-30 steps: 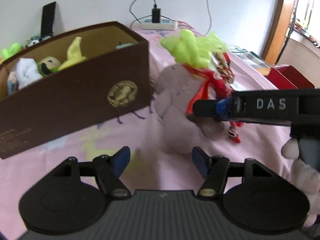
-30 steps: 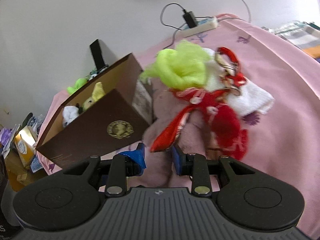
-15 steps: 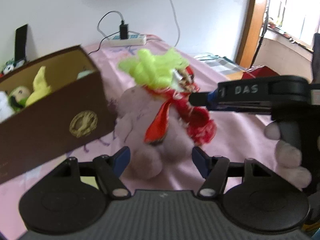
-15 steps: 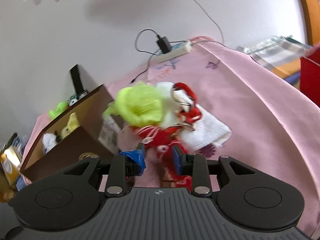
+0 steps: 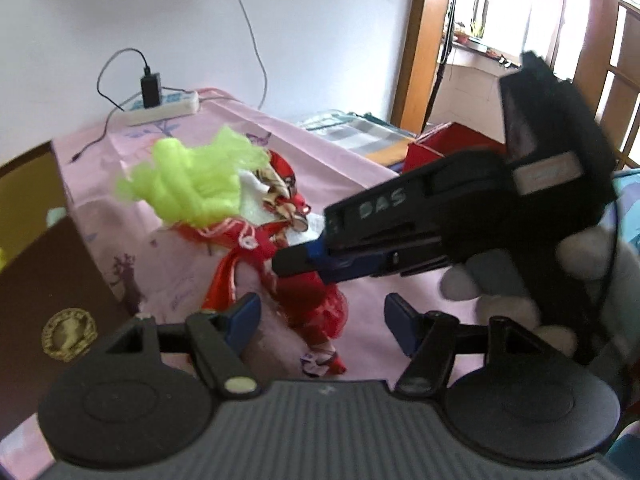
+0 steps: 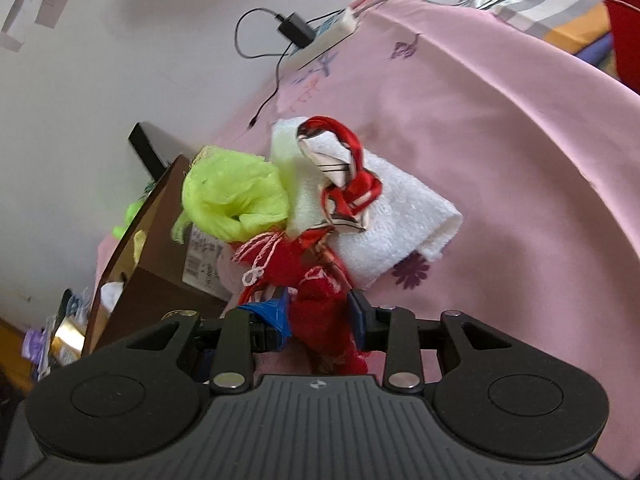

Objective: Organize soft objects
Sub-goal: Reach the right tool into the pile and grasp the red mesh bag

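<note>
My right gripper (image 6: 318, 316) is shut on a red-dressed doll (image 6: 320, 304) with neon green hair (image 6: 232, 204) and holds it up off the pink bed. In the left wrist view the doll (image 5: 308, 292) hangs from the right gripper (image 5: 296, 260). My left gripper (image 5: 320, 316) is open and empty, just below and in front of the doll. A brown box (image 5: 44, 292) with soft toys stands at the left; it also shows in the right wrist view (image 6: 156, 280). A white towel (image 6: 400, 220) with a red-and-white cloth (image 6: 344, 184) lies on the bed behind the doll.
A white power strip (image 5: 164, 110) with a black charger lies at the bed's far edge by the wall. A red box (image 5: 444, 146) and striped cloth (image 5: 352, 132) sit to the right. The pink bedsheet (image 6: 500, 128) spreads right of the towel.
The right gripper has lifted the doll up and away from the mauve plush, which has dropped out of view. The left wrist view has swung right, so the brown box has slid to the left edge.
</note>
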Motion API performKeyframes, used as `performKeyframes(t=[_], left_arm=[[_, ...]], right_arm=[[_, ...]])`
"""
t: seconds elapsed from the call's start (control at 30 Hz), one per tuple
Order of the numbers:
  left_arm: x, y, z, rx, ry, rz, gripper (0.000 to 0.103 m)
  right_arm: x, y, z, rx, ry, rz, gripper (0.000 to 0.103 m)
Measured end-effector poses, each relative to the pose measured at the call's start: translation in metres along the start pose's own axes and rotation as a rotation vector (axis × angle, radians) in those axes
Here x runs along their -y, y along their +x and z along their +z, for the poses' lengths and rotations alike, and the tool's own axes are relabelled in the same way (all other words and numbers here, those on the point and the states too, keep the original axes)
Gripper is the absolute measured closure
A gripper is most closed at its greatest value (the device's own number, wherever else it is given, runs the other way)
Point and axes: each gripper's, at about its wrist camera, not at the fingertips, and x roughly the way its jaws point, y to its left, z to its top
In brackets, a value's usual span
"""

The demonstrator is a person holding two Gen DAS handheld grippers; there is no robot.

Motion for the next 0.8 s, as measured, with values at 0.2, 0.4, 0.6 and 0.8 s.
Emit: performKeyframes(t=[0.2, 0.4, 0.6, 0.8], left_arm=[[-0.015, 0.011, 0.004, -0.006, -0.051, -0.043, 0.036], [-0.010, 0.020, 0.006, -0.007, -0.023, -0.056, 0.036], [-0.011, 0.013, 0.004, 0.004, -0.048, -0.084, 0.050], [-0.005, 0.001, -0.001, -0.010, -0.051, -0.118, 0.071]], right_arm=[[0.005, 0.004, 0.007, -0.082, 0.013, 0.053, 0.091], [-0.002, -0.006, 0.008, -0.110, -0.052, 0.083, 0.093], [-0.010, -0.021, 0.009, -0.122, -0.088, 0.103, 0.094], [-0.027, -0.024, -0.006, -0.162, -0.082, 0.182, 0.094]])
